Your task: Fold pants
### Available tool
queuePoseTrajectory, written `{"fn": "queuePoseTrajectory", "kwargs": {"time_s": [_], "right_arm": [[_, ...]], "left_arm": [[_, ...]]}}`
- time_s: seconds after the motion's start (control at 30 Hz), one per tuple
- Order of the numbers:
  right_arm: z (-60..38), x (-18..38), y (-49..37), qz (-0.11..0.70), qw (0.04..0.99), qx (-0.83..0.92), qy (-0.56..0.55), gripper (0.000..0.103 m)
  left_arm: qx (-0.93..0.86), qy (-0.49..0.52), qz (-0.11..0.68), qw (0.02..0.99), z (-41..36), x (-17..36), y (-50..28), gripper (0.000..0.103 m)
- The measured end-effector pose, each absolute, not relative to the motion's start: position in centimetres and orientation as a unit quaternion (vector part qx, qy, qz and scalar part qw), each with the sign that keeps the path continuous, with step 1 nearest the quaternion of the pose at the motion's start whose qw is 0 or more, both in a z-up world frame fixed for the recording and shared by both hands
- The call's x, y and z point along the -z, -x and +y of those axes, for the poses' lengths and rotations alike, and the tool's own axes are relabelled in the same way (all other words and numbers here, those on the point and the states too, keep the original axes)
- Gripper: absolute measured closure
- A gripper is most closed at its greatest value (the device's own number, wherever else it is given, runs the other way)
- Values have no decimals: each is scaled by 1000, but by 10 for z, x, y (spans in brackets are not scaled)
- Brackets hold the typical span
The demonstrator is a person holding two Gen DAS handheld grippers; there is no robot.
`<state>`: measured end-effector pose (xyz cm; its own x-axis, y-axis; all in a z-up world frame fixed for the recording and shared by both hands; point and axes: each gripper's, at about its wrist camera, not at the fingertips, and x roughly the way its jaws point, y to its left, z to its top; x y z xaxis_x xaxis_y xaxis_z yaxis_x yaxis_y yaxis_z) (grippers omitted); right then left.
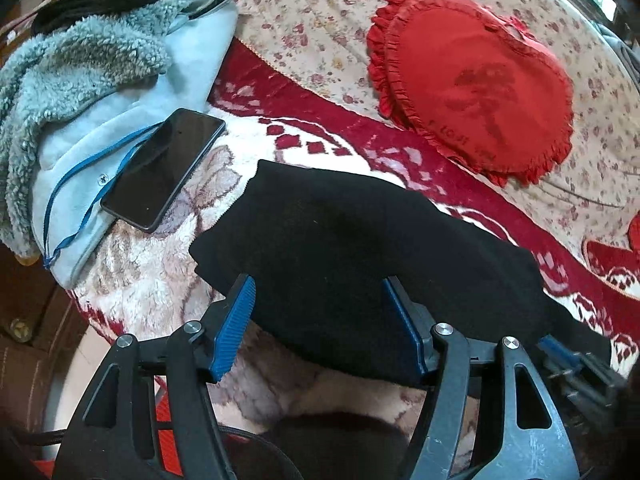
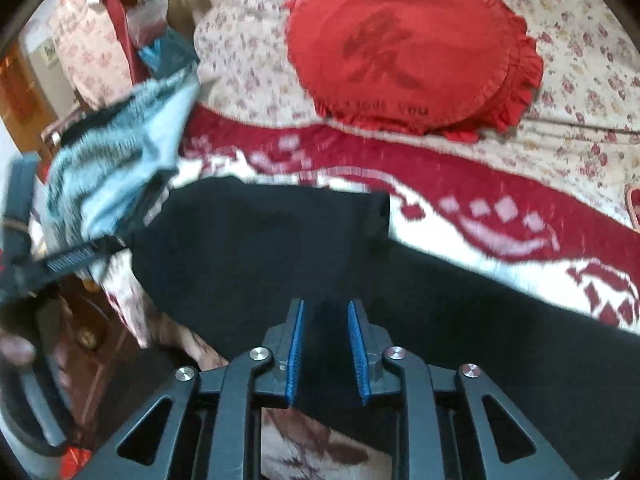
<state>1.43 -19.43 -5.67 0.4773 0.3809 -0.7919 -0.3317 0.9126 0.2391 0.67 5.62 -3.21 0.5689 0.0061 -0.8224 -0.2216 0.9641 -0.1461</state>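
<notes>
The black pants (image 1: 352,248) lie folded on a red and white patterned blanket (image 1: 160,280). My left gripper (image 1: 324,292) is open wide, its blue pads (image 1: 236,320) straddling the near edge of the pants. In the right wrist view the pants (image 2: 280,248) spread across the blanket (image 2: 500,232), blurred. My right gripper (image 2: 324,316) hovers over the near part of the pants with a narrow gap between its blue pads (image 2: 296,352); no cloth is pinched between them. The left gripper (image 2: 64,260) shows at the left edge of the right wrist view.
A black phone (image 1: 164,168) lies on a light blue fleece garment (image 1: 100,92) left of the pants. A red heart-shaped cushion (image 1: 472,92) sits on the floral bedspread (image 1: 312,20) behind; it also shows in the right wrist view (image 2: 408,52). The bed edge drops off at the left.
</notes>
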Motion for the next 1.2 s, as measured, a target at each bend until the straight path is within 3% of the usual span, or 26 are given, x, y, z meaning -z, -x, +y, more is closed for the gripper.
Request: {"fn": "queuePoseTrajectory", "kwargs": {"time_s": [0.1,0.6,1.2], "right_arm": [[-192,75,-15,496,847,-192,-7,79],[-223,28,11,436,888,-146,12,76],[-312,42,27,436,898,-51,-13,71]], "left_arm": [[-59,113,460,879,49,29,0,38],[-8,88,463,882,-6,15,5,38],[82,42,495,864,-94,29,-1,38]]}}
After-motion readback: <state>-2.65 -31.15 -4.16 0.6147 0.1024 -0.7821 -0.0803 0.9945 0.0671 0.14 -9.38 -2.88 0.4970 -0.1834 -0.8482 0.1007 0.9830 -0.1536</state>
